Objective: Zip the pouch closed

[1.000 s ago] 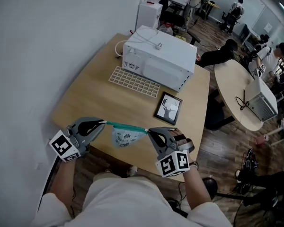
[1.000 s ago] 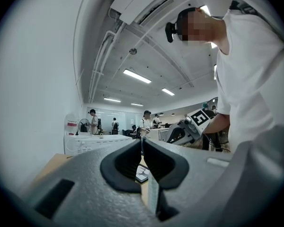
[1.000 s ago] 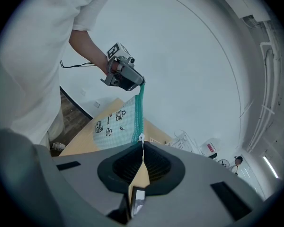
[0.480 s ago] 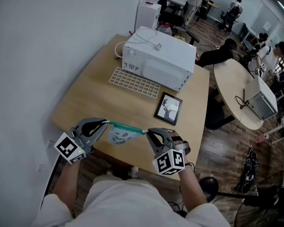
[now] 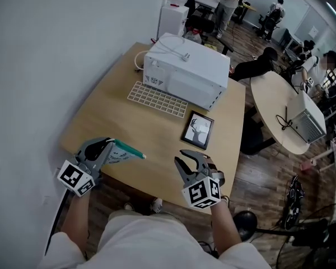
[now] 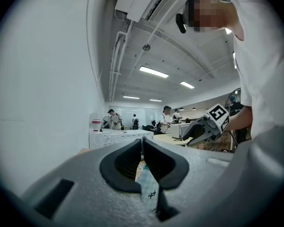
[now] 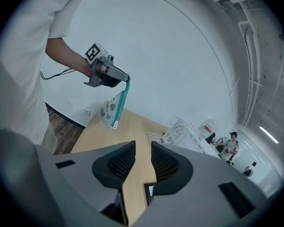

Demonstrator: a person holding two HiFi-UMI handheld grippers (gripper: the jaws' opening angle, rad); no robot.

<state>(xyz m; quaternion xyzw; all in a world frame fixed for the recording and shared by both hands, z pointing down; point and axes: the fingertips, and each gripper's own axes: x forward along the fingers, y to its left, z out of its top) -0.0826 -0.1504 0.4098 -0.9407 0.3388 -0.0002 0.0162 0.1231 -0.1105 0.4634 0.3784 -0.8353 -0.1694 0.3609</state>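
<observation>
A small white printed pouch (image 5: pixel 122 154) with a teal zipper hangs from my left gripper (image 5: pixel 111 144) over the near left corner of the wooden table (image 5: pixel 106 114). Its jaws are shut on one end of the zipper edge, and the pouch cloth (image 6: pixel 147 186) shows between the pads. The far end of the zipper (image 5: pixel 142 157) sticks out free. In the right gripper view the pouch (image 7: pixel 111 109) dangles below the left gripper (image 7: pixel 109 75). My right gripper (image 5: pixel 186 160) is apart from the pouch, to its right. Its jaws have just been opening, with nothing between them.
A white box appliance (image 5: pixel 187 72) stands at the back of the table, a white grid tray (image 5: pixel 157 98) in front of it and a framed picture (image 5: pixel 198 130) to the right. A wall runs along the left. A round table (image 5: pixel 280 108) and people are beyond.
My right gripper has let go of the zipper end and its jaws have parted. The left gripper has swung left with the pouch, which hangs from it alone.
</observation>
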